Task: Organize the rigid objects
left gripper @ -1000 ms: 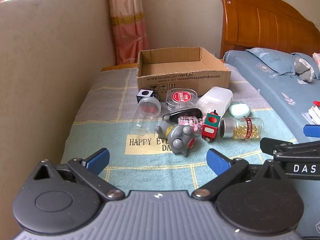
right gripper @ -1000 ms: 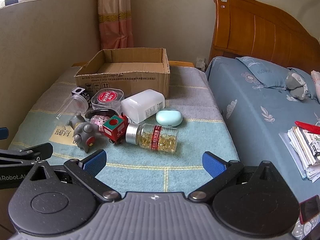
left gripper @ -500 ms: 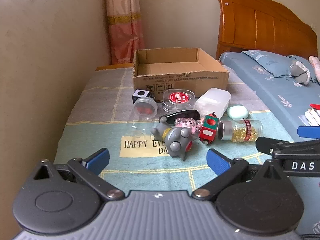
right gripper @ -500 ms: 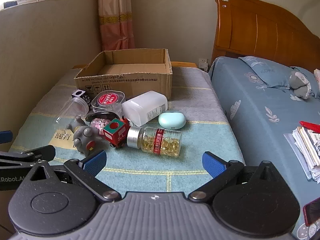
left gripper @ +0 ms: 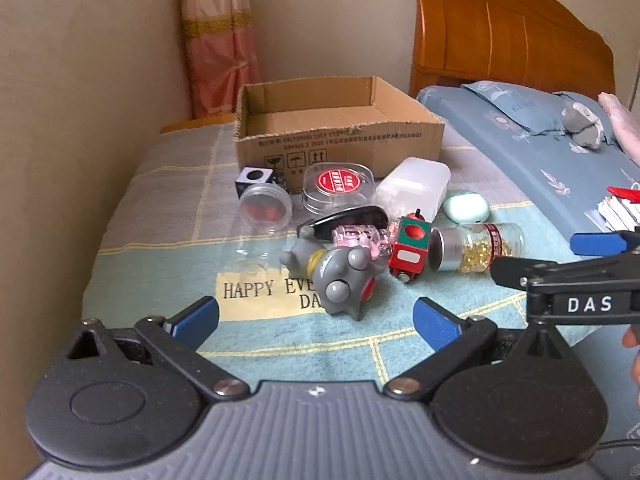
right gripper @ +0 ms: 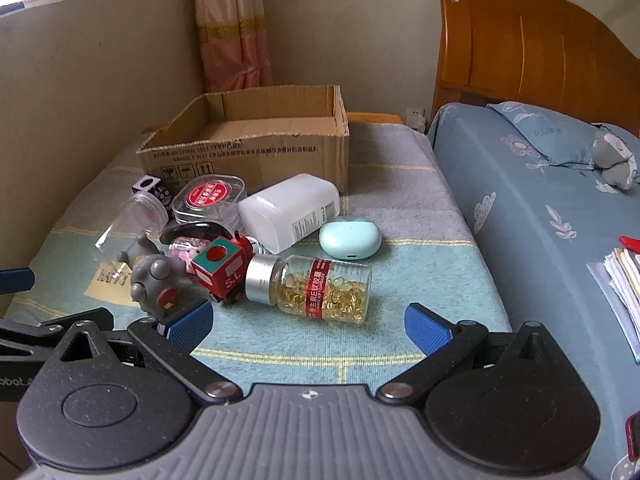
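Observation:
An open cardboard box [left gripper: 340, 136] [right gripper: 256, 148] stands at the back of a blanket-covered table. In front of it lies a pile: a grey toy [left gripper: 340, 276] [right gripper: 156, 284], a red and green toy train [left gripper: 410, 244] [right gripper: 222, 266], a capsule bottle [left gripper: 476, 246] [right gripper: 316, 288], a white container [left gripper: 412, 186] [right gripper: 290, 210], a mint case [left gripper: 466, 208] [right gripper: 350, 238], a round red-lidded tin [left gripper: 338, 186] [right gripper: 208, 198] and a clear jar [left gripper: 266, 208]. My left gripper [left gripper: 316, 320] is open in front of the grey toy. My right gripper [right gripper: 308, 324] is open just before the capsule bottle.
A wall [left gripper: 80, 120] runs along the table's left edge. A bed with a blue sheet [right gripper: 540, 208] and wooden headboard [right gripper: 520, 48] lies to the right, with papers [right gripper: 624, 276] on it. A curtain [right gripper: 232, 32] hangs behind the box.
Both grippers have moved forward and lower toward the pile. The objects have not moved and both grippers stay open.

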A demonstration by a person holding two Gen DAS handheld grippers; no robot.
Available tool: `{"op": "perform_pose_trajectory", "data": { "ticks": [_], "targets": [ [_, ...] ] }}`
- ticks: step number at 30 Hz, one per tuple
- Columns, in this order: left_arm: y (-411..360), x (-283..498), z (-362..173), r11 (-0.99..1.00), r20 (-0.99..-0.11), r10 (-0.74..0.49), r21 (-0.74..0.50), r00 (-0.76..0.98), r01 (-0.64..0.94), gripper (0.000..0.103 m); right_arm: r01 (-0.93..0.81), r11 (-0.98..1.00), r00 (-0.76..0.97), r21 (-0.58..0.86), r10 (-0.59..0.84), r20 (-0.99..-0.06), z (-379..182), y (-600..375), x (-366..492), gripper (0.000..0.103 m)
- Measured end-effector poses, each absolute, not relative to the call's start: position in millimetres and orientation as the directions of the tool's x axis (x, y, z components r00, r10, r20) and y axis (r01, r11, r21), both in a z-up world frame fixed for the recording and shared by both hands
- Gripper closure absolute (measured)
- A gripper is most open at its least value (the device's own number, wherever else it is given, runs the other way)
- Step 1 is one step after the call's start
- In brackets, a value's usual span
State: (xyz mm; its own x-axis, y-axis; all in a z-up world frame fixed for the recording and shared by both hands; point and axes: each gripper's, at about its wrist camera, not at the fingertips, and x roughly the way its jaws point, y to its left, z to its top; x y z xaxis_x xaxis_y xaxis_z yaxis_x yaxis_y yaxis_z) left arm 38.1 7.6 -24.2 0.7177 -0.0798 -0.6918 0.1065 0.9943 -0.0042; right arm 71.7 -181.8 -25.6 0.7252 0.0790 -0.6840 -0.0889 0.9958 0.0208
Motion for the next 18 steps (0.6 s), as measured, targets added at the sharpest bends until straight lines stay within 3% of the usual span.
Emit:
{"op": "perform_pose_trajectory", "data": {
  "ticks": [18],
  "targets": [
    [22.3, 74.2, -42.6, 0.984, -0.713, -0.105, 0.028, 0.694, 0.177, 0.001, -0.065, 0.995, 0.666, 0.069, 0.095, -0.74, -60.6, -183.4, 124.0, 0.0]
  ]
}}
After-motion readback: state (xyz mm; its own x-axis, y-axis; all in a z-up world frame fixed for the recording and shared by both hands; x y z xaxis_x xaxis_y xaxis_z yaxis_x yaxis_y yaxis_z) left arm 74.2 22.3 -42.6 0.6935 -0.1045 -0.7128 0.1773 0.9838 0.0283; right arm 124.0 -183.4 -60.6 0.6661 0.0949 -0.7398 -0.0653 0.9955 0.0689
